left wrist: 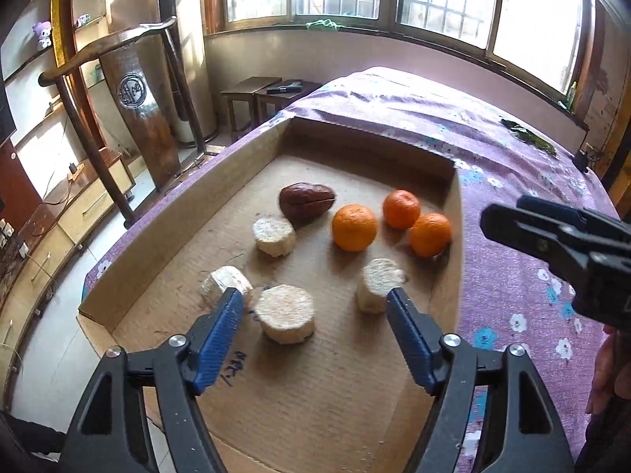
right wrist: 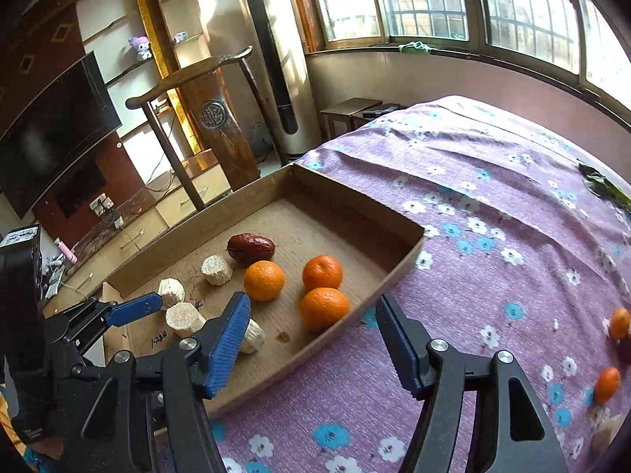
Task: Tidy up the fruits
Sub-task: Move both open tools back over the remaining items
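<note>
— Where does the left gripper point(left wrist: 315, 307) stand?

— Its blue-padded jaws are spread wide and hold nothing. Just ahead of them, inside the shallow brown cardboard tray point(left wrist: 177, 236), lies a pale cream, rough-cut round chunk point(left wrist: 284, 318), nearer the left jaw; another pale chunk point(left wrist: 378, 283) sits just beyond the right jaw's tip.

— And the right gripper point(right wrist: 313, 315)?

— Also wide open and empty. Between and just past its jaws rests a round orange mandarin point(right wrist: 324, 309), against the tray's near wall; two loose small orange fruits point(right wrist: 607, 384) lie far off to the right-hand jaw's side on the purple flowered cloth point(right wrist: 493, 236).

— How would the mandarin handle?

— Likely light, with soft, slightly slick peel — it would roll and bruise if squeezed. Best taken across its widest middle, with gentle closure. The chunks look dry, stiff and crumbly; flat sides offer surer purchase.
</note>
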`<state>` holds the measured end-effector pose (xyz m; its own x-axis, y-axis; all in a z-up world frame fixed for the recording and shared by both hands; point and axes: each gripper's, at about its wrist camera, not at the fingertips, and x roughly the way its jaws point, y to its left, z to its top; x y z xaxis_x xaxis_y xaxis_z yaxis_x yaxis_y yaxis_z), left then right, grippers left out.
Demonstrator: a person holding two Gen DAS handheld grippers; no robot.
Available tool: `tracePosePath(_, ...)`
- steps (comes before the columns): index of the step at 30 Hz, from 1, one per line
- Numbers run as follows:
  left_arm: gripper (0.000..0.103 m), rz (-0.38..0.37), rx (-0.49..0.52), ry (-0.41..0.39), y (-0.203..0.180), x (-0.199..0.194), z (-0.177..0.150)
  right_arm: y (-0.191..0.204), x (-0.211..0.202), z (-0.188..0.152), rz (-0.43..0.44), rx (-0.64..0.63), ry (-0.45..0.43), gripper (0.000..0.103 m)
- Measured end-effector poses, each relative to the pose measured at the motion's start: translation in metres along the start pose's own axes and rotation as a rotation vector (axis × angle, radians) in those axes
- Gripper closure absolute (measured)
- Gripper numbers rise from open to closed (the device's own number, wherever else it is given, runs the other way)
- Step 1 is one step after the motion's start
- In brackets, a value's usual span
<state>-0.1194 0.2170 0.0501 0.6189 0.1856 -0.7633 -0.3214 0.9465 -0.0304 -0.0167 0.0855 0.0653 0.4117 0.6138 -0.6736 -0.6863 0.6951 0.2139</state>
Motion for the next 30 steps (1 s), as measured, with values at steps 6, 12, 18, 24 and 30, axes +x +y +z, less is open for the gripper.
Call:
tracePosePath(6, 0.023, -0.043, 0.042, -0.017, -0.030, -0.007, 0.003, -0.030, -0.033, -0.024, -0.065, 0.042, -0.007, 0.029)
tracePosePath(12, 0.022, -0.102, 0.095, -0.009, -0.069, -0.007, 0.007, -0.068, -0.059, -0.057, -0.098, 0.129, 0.008, 0.029)
tracePosePath(18, 0.022, -0.170, 0.167, -0.007, -0.117, -0.007, 0.013, -0.105, -0.080, -0.086, -0.153, 0.198, 0.025, 0.029)
tracePosePath(24, 0.022, -0.232, 0.222, 0.013, -0.162, -0.005, 0.017, -0.147, -0.113, -0.111, -0.232, 0.282, 0.010, 0.029)
tracePosePath(30, 0.022, -0.278, 0.268, 0.032, -0.202, 0.000, 0.020, -0.187, -0.141, -0.116, -0.362, 0.325, -0.032, 0.029)
